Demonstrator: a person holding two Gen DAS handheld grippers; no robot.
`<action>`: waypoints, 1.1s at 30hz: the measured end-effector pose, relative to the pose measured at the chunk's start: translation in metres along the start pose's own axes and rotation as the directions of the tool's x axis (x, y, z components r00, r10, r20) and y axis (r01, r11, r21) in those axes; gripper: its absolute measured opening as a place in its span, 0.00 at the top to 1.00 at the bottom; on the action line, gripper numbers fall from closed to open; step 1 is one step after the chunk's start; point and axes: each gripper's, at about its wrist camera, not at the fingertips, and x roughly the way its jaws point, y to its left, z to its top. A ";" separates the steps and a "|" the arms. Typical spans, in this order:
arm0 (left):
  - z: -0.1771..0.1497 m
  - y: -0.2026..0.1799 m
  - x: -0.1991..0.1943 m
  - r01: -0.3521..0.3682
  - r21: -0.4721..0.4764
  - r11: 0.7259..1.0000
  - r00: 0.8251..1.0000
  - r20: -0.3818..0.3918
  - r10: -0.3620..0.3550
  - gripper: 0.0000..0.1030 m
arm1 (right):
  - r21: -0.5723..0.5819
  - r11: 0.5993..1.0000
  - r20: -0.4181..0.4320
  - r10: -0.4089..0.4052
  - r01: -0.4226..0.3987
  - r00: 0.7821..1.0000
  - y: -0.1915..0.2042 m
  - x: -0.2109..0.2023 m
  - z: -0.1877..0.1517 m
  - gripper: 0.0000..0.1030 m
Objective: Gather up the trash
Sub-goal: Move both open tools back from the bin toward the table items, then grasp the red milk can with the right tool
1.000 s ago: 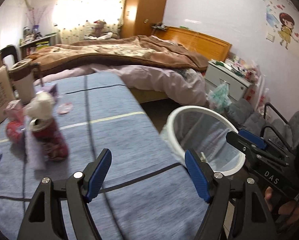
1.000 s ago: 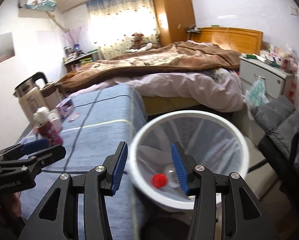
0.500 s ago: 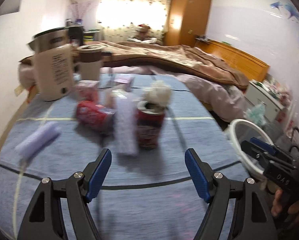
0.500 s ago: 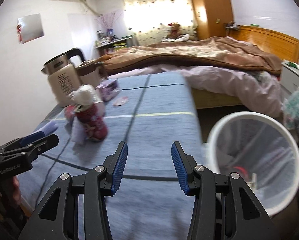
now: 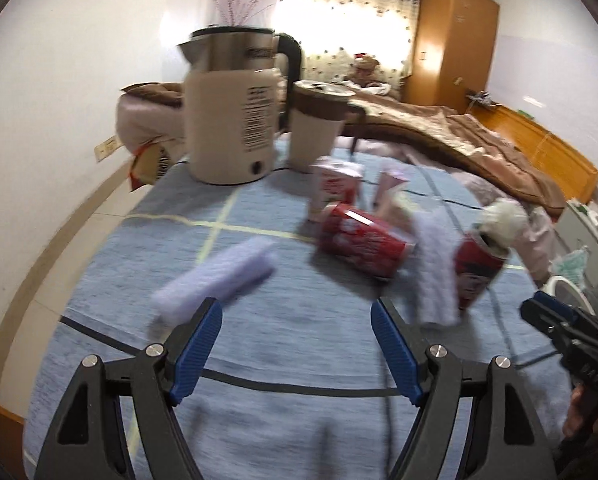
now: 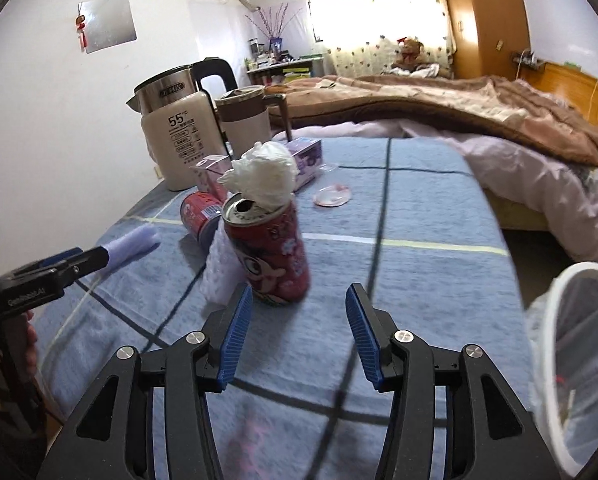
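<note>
On the blue checked cloth (image 6: 419, 208), I see an upright red can (image 6: 269, 252) at 11 o'clock from my right gripper (image 6: 299, 334), white tissue (image 6: 265, 178) stuffed in its mouth. A second red can (image 5: 363, 242) lies on its side at 10 o'clock of the first. A rolled lilac cloth (image 5: 215, 276) lies just off the left finger of my left gripper (image 5: 297, 350). Both grippers: jaws apart and opening, nothing between them. Kettle (image 6: 175, 140) and lidded cup (image 6: 245, 120) stand at 12 o'clock, far edge. Mesh bin (image 6: 571, 364) at 3 o'clock, off the cloth's edge.
</note>
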 end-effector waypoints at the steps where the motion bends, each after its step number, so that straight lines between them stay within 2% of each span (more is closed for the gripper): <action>1: 0.000 0.005 0.002 -0.016 -0.001 1.000 1.000 -0.001 0.016 0.23 | 0.014 1.000 -0.003 0.012 -0.012 1.000 -0.001 0.004 0.002 0.50; 5: 0.002 0.027 0.017 -0.035 -0.017 0.999 0.999 -0.028 0.035 0.23 | 0.019 0.999 -0.018 0.039 -0.039 0.999 0.001 0.021 0.009 0.48; 10: 0.003 0.044 0.039 -0.057 0.000 0.998 0.995 -0.079 0.057 0.22 | -0.029 0.999 -0.039 0.019 -0.020 0.999 0.009 0.043 0.021 0.45; 13: 0.003 0.047 0.043 -0.071 0.005 0.997 0.995 -0.073 0.071 0.21 | -0.037 0.999 -0.043 0.028 -0.030 0.999 0.011 0.052 0.026 0.45; 17: 0.007 0.054 0.046 -0.045 0.002 0.999 0.997 -0.066 0.045 0.20 | -0.056 0.998 -0.044 0.018 -0.021 0.999 0.014 0.063 0.030 0.45; 23: 0.012 0.055 0.055 -0.060 0.029 0.998 0.995 -0.079 0.062 0.20 | 0.003 0.997 -0.054 0.072 -0.072 0.996 0.009 0.073 0.033 0.45; 27: 0.013 0.056 0.058 -0.051 0.017 0.999 0.995 -0.084 0.052 0.20 | 0.106 0.986 -0.088 0.141 -0.131 0.986 -0.004 0.070 0.036 0.45; 29: 0.014 0.059 0.061 -0.044 0.007 0.999 0.995 -0.090 0.044 0.20 | 0.140 0.979 -0.139 0.170 -0.151 0.976 -0.010 0.068 0.038 0.45; 33: 0.015 0.062 0.062 -0.017 -0.014 1.000 0.995 -0.096 0.015 0.20 | 0.119 0.977 -0.203 0.196 -0.174 0.959 -0.015 0.052 0.046 0.46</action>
